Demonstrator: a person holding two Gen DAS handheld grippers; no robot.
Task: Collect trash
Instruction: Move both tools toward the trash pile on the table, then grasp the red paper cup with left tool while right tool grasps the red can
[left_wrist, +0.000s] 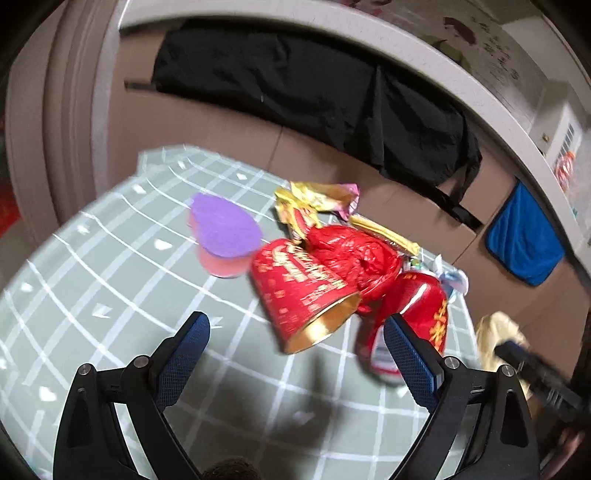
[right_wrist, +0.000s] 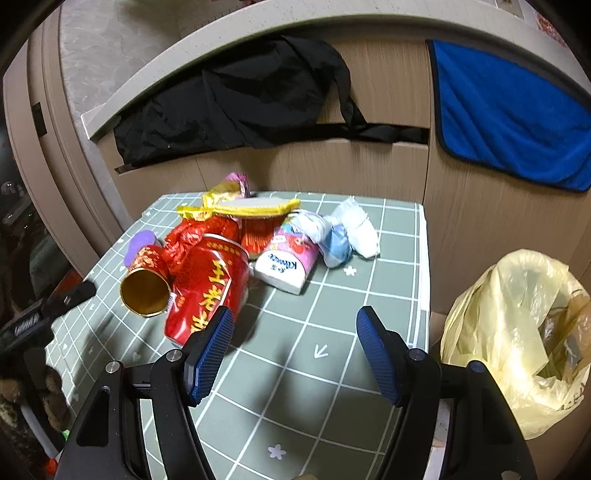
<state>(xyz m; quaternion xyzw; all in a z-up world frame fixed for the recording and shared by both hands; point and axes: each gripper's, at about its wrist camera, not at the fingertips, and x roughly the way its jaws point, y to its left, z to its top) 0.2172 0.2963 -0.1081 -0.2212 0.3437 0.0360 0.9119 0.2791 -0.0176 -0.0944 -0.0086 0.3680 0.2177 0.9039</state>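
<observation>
Red wrappers and cans made most of the pile of trash (right_wrist: 236, 251) that lay on the surface (right_wrist: 332, 332), so by my judgement almost nothing was collected yet. In the pile were a red paper cup (right_wrist: 146, 284) on its side, a red can (right_wrist: 207, 295), a tissue pack (right_wrist: 286, 264) and some white crumpled paper (right_wrist: 356, 229). The yellow trash bag (right_wrist: 517, 332) stood open just beside the surface, with a few scraps inside.

The left gripper (left_wrist: 295, 354) had its fingers wide apart, near the cup, and held nothing. The right gripper (right_wrist: 295, 350) was also wide open and empty, near the can.

The surface had a green cloth with white squares. Behind it stood wooden cabinets (right_wrist: 388, 173), with a black bag (right_wrist: 236, 99) and a blue towel (right_wrist: 509, 110) hanging there.
</observation>
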